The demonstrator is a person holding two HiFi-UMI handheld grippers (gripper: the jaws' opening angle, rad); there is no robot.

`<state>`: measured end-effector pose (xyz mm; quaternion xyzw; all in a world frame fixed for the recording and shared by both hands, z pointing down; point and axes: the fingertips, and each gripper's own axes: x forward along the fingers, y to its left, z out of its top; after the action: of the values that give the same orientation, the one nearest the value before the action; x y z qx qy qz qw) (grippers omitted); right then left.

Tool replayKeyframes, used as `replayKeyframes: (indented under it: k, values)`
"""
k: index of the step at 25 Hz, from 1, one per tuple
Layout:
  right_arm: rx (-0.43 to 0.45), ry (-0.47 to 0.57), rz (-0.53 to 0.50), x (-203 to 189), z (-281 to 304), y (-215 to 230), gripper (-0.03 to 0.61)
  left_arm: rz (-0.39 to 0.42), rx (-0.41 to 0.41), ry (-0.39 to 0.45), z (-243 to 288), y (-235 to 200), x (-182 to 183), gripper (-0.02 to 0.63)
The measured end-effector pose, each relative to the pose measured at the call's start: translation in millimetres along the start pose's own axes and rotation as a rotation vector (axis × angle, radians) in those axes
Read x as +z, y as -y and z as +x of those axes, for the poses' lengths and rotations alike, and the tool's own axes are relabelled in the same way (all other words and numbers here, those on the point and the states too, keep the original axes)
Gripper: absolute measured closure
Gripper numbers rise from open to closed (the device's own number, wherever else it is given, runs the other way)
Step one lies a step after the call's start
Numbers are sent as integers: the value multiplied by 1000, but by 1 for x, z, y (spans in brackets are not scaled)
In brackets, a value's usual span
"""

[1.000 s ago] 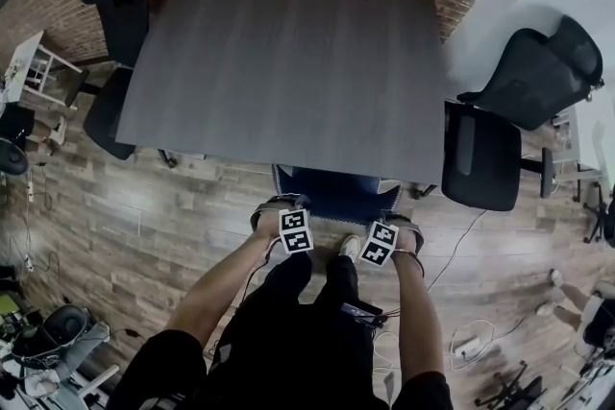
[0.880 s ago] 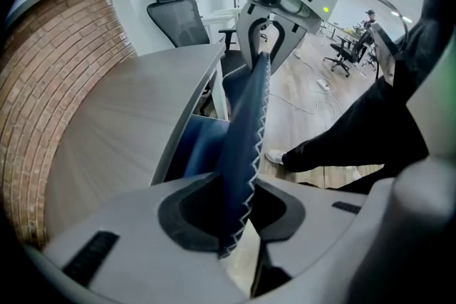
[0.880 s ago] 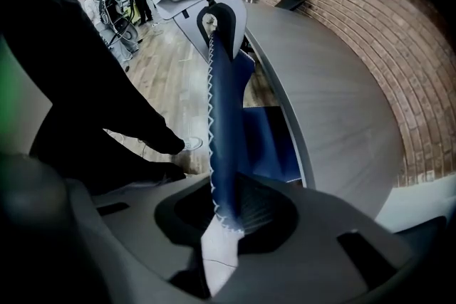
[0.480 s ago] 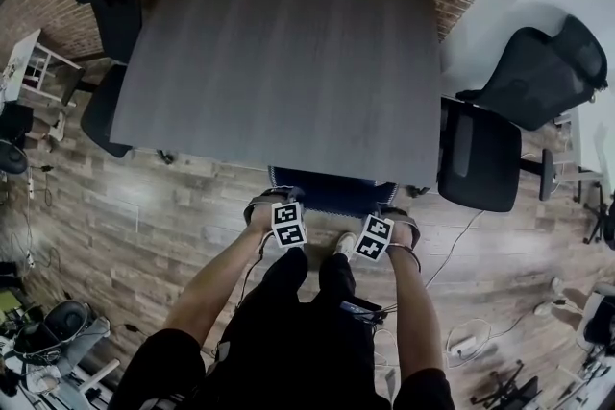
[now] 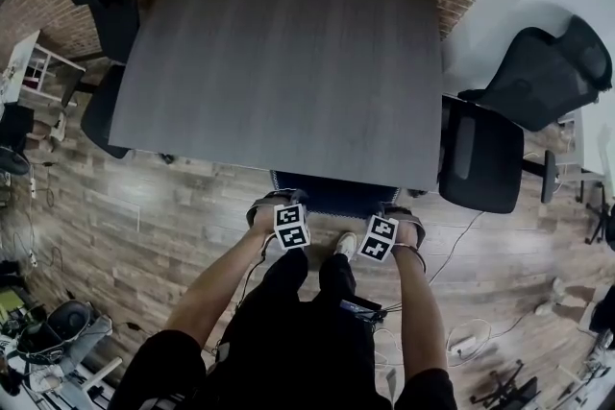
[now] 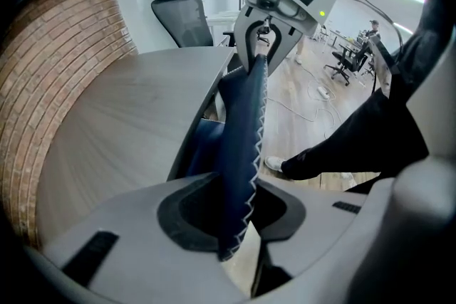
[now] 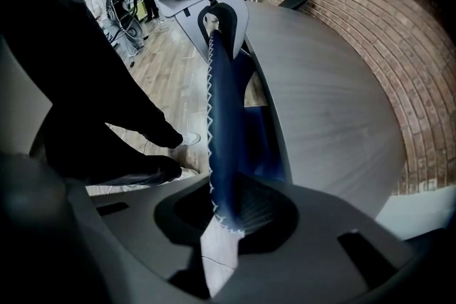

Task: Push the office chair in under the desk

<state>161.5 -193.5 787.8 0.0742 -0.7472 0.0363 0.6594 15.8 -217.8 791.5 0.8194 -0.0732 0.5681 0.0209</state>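
Blue chair [image 5: 336, 195] mostly hidden beneath desk [image 5: 279, 72]

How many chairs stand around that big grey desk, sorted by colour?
Black chairs: 2 (left black chair, right black chair)
Blue chair: 1
Total: 3 chairs

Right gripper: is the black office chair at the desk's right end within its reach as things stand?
Probably not. The right gripper is clamped on the blue chair's backrest at the near edge of the desk; the black office chair stands apart, past its right corner.
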Motion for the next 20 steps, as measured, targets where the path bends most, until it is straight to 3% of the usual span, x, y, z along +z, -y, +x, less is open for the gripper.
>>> replayKeyframes:
  k: [13, 20]
  values:
    - [25, 22, -3, -1, 0, 2, 500, -31, -8, 14, 2, -2, 2, 506]
    - [28, 35, 74, 6, 4, -4, 405, -189, -84, -13, 5, 2, -14, 413]
